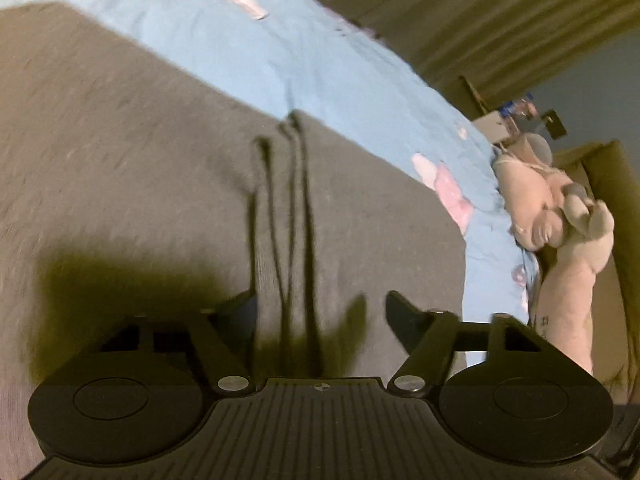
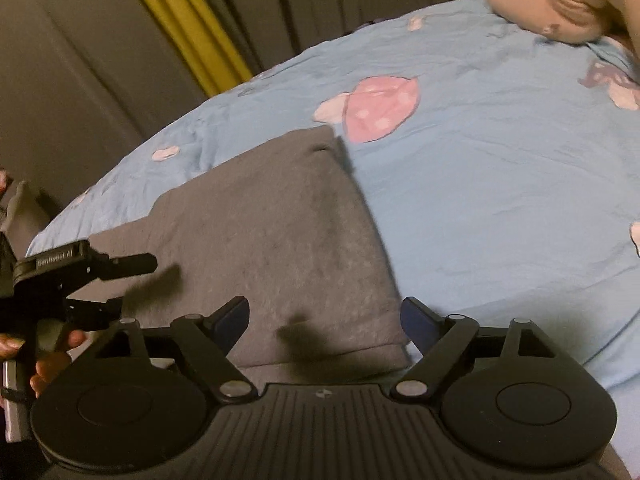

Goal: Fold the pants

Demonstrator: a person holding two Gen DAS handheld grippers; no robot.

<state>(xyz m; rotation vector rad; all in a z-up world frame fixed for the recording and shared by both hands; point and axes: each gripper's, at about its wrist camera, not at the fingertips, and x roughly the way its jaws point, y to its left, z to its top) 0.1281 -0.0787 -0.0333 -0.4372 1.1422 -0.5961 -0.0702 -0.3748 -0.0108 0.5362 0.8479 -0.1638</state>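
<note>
The grey pants [image 1: 140, 160] lie spread on a light blue bed sheet [image 1: 340, 60]. Dark drawstrings [image 1: 296, 200] run down the cloth between the fingers of my left gripper [image 1: 320, 312], whose jaws stand apart just above the fabric with nothing pinched. In the right wrist view the pants [image 2: 272, 232] show a folded edge and a corner toward the far side. My right gripper [image 2: 324, 314] is open wide over the near right edge of the pants and holds nothing. The left gripper [image 2: 138, 284] appears at the left, held by a hand [image 2: 52, 360], over the pants' left side.
The blue sheet [image 2: 500, 200] carries pink mushroom prints [image 2: 380, 108]. A pink plush toy [image 1: 540, 200] lies at the bed's edge, also seen as the plush toy [image 2: 552, 4] at top right. Dark curtains with a yellow stripe [image 2: 180, 20] hang behind the bed.
</note>
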